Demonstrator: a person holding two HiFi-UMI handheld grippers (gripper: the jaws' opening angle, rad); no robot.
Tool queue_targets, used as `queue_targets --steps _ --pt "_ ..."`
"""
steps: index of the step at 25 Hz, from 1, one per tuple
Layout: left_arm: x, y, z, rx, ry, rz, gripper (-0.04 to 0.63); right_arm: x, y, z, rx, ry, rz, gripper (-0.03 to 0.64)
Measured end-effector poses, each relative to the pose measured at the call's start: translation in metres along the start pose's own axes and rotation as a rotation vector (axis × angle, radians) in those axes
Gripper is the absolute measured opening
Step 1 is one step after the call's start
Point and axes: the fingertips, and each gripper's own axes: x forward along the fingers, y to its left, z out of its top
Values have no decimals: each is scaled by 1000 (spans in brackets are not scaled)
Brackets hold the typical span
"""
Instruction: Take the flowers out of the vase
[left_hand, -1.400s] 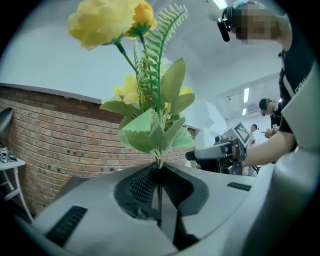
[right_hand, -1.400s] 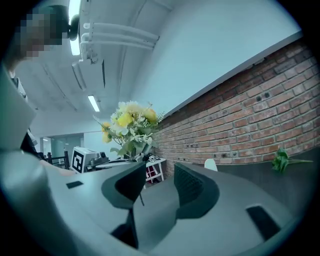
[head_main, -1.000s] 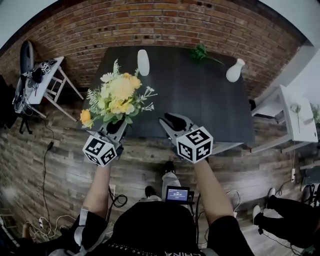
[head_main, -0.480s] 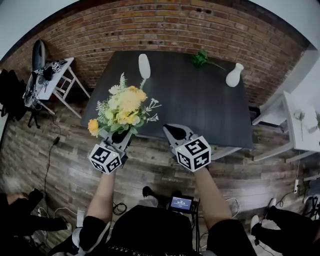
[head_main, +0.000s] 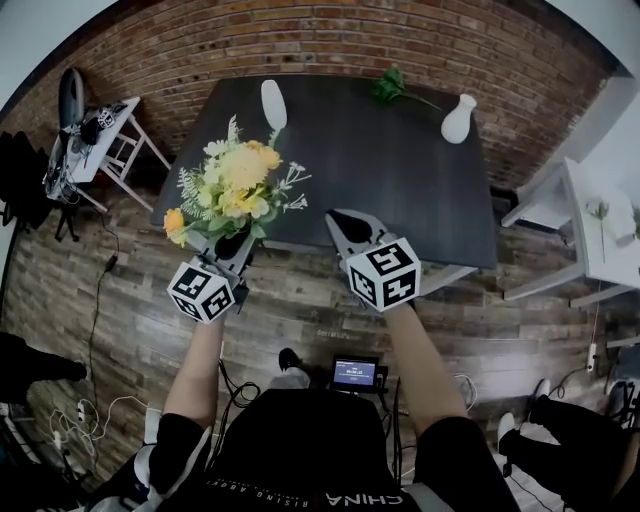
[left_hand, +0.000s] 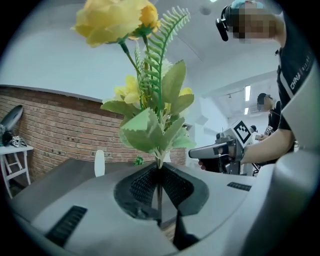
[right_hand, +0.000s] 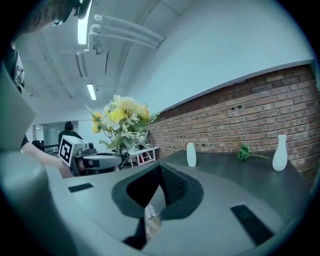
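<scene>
Although the dark table (head_main: 400, 190) spreads ahead of the left gripper (head_main: 232, 243) and the right gripper (head_main: 343, 225), you hold both at its near edge, which appears to leave room to carry the flowers clear of everything standing on it. The bouquet (head_main: 235, 185) of yellow and cream blooms with fern rises directly above the left gripper's tips, free of any vase. You grip it low on the stems, probably so that the heads stay upright and uncrushed. That gripper's jaws are pressed together on the thin stem bundle, with leaves fanning out just past the tips. The right gripper, beside the left and clear of the bouquet, has its jaws closed on nothing and seems merely parked. Far ahead of the left gripper stands a slim white vase (head_main: 273, 103), and far ahead of the right gripper, toward its outer side, a rounder white vase (head_main: 458, 119); which one held the bouquet cannot be told. Between the two vases, near the table's far edge, lies a green sprig (head_main: 388, 86), touching neither
</scene>
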Motion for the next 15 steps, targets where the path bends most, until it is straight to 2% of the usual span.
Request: queue_targets --steps 15 --pt "10 18 20 25 -8 -26 21 16 -1 30 -24 -28 -12 5"
